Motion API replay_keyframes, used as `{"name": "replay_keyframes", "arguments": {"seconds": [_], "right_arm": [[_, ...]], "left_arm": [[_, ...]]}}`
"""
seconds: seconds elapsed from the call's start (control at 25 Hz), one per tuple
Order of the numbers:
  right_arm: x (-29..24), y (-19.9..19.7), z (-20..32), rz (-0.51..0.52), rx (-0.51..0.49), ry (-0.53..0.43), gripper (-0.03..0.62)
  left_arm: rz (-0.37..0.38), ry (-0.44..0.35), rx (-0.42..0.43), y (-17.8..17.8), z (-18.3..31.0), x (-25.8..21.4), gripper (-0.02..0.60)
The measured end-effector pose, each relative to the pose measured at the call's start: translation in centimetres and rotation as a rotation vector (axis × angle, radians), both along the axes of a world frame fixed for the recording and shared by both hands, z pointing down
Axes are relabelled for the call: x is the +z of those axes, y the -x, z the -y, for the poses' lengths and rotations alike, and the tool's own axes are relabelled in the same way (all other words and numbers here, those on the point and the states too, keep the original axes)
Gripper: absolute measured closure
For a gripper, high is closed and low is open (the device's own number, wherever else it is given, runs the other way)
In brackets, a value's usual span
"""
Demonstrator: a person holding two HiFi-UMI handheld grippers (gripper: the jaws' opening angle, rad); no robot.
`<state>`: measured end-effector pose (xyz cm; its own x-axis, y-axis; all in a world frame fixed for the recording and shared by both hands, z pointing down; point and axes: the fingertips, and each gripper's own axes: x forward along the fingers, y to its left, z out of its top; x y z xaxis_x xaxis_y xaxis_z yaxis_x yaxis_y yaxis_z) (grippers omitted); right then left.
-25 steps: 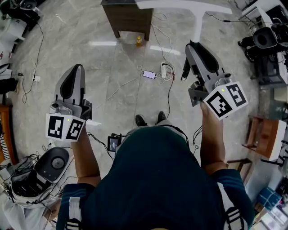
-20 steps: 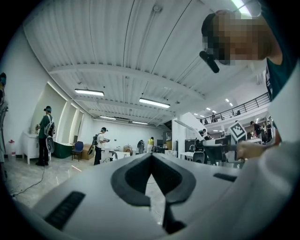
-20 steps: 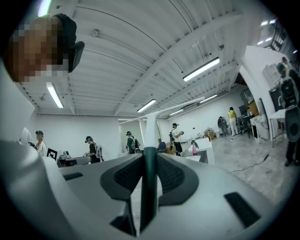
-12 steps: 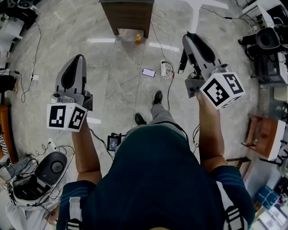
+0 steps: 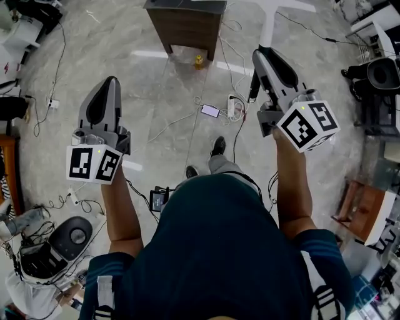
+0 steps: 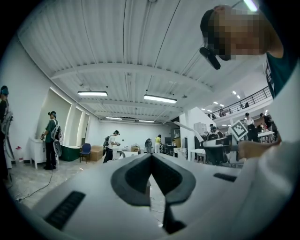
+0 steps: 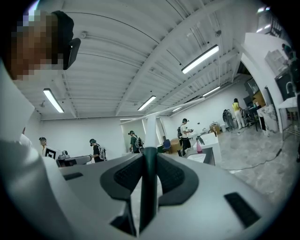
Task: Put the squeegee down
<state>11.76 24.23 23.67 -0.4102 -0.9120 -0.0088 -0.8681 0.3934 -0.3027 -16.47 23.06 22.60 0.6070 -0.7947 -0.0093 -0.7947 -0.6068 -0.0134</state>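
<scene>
My right gripper (image 5: 260, 53) is shut on the squeegee's dark green grip (image 7: 149, 187), held level in the air. Past the jaws the squeegee's white stem (image 5: 269, 26) runs forward to its long white blade (image 5: 275, 5), near the top edge of the head view. The dark end of the grip (image 5: 252, 87) hangs below the gripper. In the right gripper view the stem (image 7: 151, 125) rises between the pads. My left gripper (image 5: 107, 81) is level at the left, shut with nothing in it; its pads (image 6: 136, 176) meet at the tip.
A brown wooden cabinet (image 5: 184, 22) stands on the grey marble floor ahead, a small yellow thing (image 5: 199, 60) at its foot. Cables, a power strip (image 5: 232, 106) and a phone (image 5: 209, 110) lie on the floor. Equipment crowds both sides. Several people stand far off.
The person has stepped forward: the cabinet, phone and cables have slid down the head view towards me. Both grippers keep their pose, and the right one still holds the squeegee.
</scene>
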Motion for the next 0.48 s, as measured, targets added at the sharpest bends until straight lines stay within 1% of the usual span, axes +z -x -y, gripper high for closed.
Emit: {"name": "replay_keyframes", "arguments": {"seconds": [0.2, 0.48], "right_arm": [[-0.3, -2.4, 2.6, 0.012, -0.047, -0.007, 0.502], [-0.2, -3.9, 5.7, 0.033, -0.112, -0.008, 0.502]], "left_arm": [[0.008, -0.002, -0.043, -2.2, 1.2, -0.3, 0.577], [0.022, 0.003, -0.095, -4.1, 2.8, -0.5, 0.577]]}}
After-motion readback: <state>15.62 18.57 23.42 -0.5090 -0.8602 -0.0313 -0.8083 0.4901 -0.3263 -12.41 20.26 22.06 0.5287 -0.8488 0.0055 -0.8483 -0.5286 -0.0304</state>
